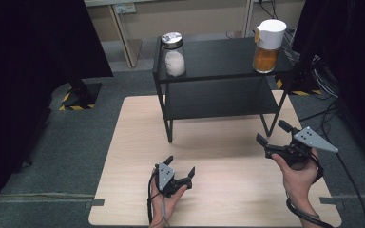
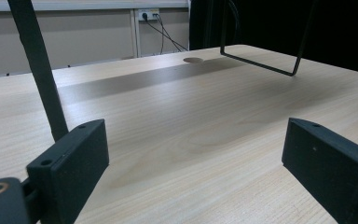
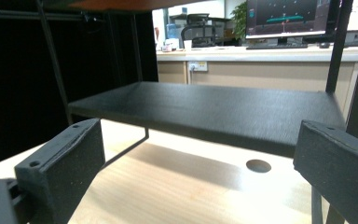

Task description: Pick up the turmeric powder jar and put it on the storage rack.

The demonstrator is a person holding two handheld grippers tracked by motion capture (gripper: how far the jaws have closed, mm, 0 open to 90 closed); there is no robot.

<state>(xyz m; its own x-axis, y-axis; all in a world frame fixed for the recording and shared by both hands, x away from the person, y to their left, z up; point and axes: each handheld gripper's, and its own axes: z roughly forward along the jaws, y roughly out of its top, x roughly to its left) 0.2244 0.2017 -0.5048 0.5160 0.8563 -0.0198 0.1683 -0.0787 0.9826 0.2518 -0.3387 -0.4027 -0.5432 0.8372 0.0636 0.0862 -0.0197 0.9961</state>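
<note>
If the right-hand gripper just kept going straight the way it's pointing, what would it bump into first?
Probably the lower shelf of the black rack. The right gripper, jaws open, faces its front edge almost level, though it might slip just beneath; depth is hard to judge.

Even overhead light falls on the pale table (image 1: 138, 142), while the room around it sinks into near black. The black rack (image 1: 218, 71) throws a soft shadow on the wood beneath it (a grey band in the left gripper view). In both gripper views the near jaws are softly out of focus, and the bright background in the right gripper view is slightly washed out.
</note>
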